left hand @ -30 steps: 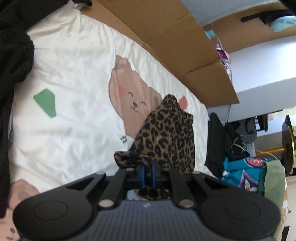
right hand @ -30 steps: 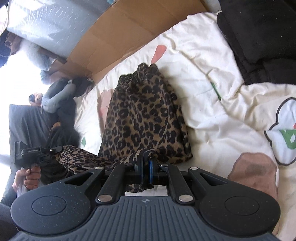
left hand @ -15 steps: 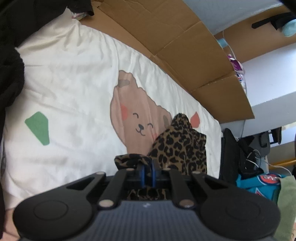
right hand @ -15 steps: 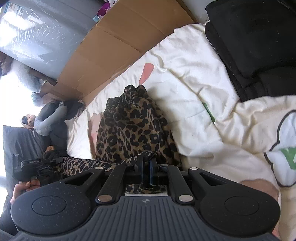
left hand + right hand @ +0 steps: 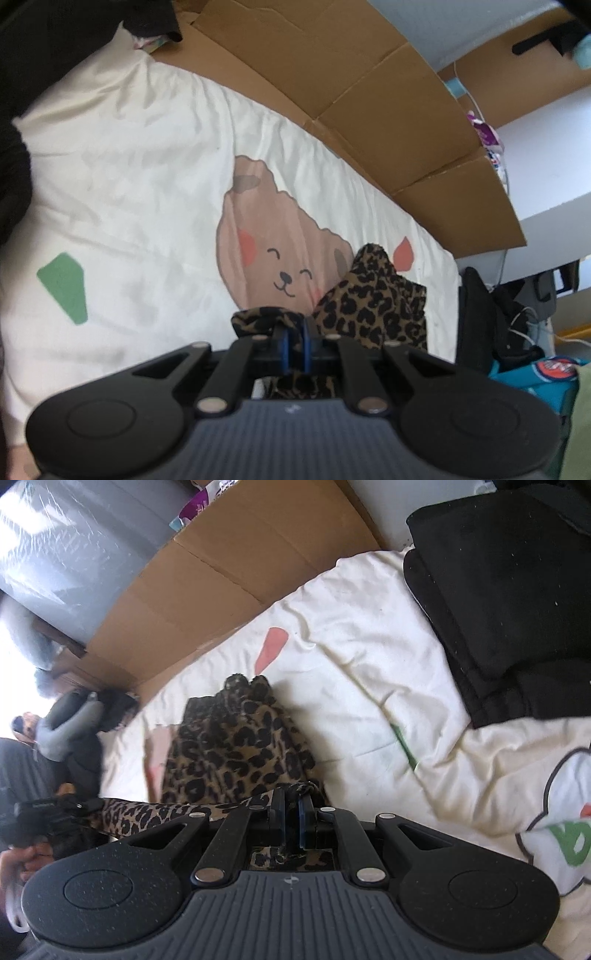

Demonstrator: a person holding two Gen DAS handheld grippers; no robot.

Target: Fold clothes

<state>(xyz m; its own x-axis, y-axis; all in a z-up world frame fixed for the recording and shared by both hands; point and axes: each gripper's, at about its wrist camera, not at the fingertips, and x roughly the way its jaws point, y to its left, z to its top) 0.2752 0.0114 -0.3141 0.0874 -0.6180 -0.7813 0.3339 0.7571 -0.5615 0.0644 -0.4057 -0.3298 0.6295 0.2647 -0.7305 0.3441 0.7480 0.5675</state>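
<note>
Bed cover: the cream quilted cover with a printed brown bear [image 5: 122,206] carries everything; it gives a wide soft surface for folding.
Cardboard: flattened brown cardboard sheets [image 5: 369,110] stand along the far edge of the cover, like a low wall.
Black pile: thick black folded garments [image 5: 509,602] lie at one end of the cover, away from the work.
Task garment: the leopard-print fabric garment [image 5: 236,749] lies near the middle of the cover; its near edge is lifted and stretched between the two grippers, probably so it stays flat when carried over.
Left gripper [image 5: 294,334]: jaws closed on one corner of this edge.
Right gripper [image 5: 291,812]: jaws closed on the other corner.
</note>
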